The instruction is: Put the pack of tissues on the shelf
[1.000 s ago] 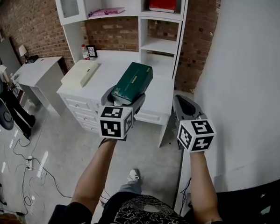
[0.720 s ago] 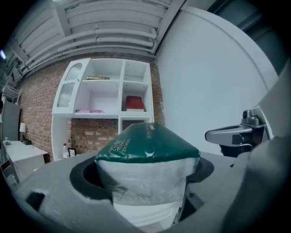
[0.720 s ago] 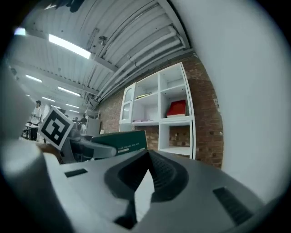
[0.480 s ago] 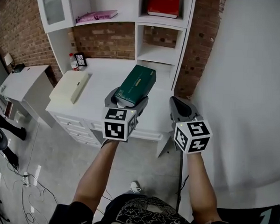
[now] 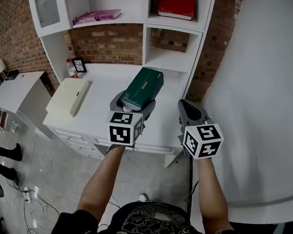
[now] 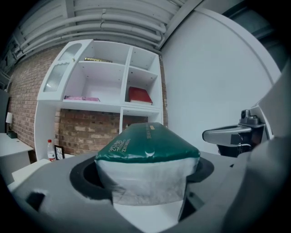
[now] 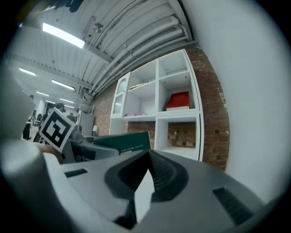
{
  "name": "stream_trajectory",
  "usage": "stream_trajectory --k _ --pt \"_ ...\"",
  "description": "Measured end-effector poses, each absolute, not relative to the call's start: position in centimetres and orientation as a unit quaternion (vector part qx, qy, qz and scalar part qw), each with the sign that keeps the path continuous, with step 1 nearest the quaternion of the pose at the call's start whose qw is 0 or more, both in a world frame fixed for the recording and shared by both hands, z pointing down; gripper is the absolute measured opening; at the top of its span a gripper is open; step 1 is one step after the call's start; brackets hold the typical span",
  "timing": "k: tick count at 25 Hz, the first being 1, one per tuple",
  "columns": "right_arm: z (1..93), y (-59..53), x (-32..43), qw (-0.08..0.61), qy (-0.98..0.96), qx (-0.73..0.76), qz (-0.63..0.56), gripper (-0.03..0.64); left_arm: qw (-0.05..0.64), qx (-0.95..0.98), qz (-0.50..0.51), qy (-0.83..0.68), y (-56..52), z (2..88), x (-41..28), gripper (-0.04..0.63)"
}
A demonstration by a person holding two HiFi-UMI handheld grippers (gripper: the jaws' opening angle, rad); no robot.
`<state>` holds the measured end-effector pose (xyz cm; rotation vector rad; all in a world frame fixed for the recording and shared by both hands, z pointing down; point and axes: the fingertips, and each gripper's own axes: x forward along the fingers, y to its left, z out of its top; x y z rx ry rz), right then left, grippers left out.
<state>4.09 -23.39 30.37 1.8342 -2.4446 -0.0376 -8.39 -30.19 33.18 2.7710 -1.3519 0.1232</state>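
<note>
A green pack of tissues (image 5: 143, 88) with a white end (image 6: 144, 177) sits between the jaws of my left gripper (image 5: 132, 102), which is shut on it and holds it above the white desk (image 5: 103, 109). The pack points toward the white shelf unit (image 5: 171, 59) behind the desk. My right gripper (image 5: 191, 111) hangs to the right of the pack, level with it, its jaws shut together with nothing between them. In the right gripper view the pack (image 7: 123, 142) shows to the left, with the shelf unit (image 7: 175, 118) beyond.
A cream flat box (image 5: 68, 96) lies on the desk's left part. A small bottle (image 5: 69, 68) and a framed picture (image 5: 80, 65) stand at the back left. A red book (image 5: 176, 5) and a pink item (image 5: 97, 16) lie on upper shelves. A white wall (image 5: 260, 95) closes the right.
The view has come closer to the desk and shelf, which have shifted left and down in the head view. Both grippers keep their pose, the pack still held.
</note>
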Motion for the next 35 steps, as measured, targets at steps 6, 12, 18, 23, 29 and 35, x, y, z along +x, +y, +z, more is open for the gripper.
stream_trajectory --k 6,12,18,23,29,35 --pt "30.5 -25.4 4.9 0.039 -0.793 0.608 -0.01 0.003 0.033 0.9 0.045 -0.433 -32.4 33.6 -8.2 0.462" --pt "30.7 -27.7 5.8 0.041 -0.794 0.606 -0.017 0.003 0.035 0.898 0.046 -0.437 -34.7 33.8 -7.5 0.462" --pt "30.5 -31.7 7.0 0.03 -0.803 0.595 -0.021 0.003 0.027 0.895 0.048 -0.442 -38.1 33.6 -6.0 0.462" --pt "30.3 -36.3 8.4 0.027 -0.815 0.578 -0.026 0.003 0.019 0.894 0.054 -0.445 -41.8 33.8 -3.4 0.462" --pt "29.6 -42.0 10.7 0.027 -0.827 0.561 -0.03 0.003 0.013 0.888 0.055 -0.457 -46.9 33.2 -0.5 0.462" --pt "29.8 -46.1 12.8 0.029 -0.836 0.547 -0.031 0.003 0.015 0.883 0.062 -0.465 -51.0 33.4 2.3 0.462"
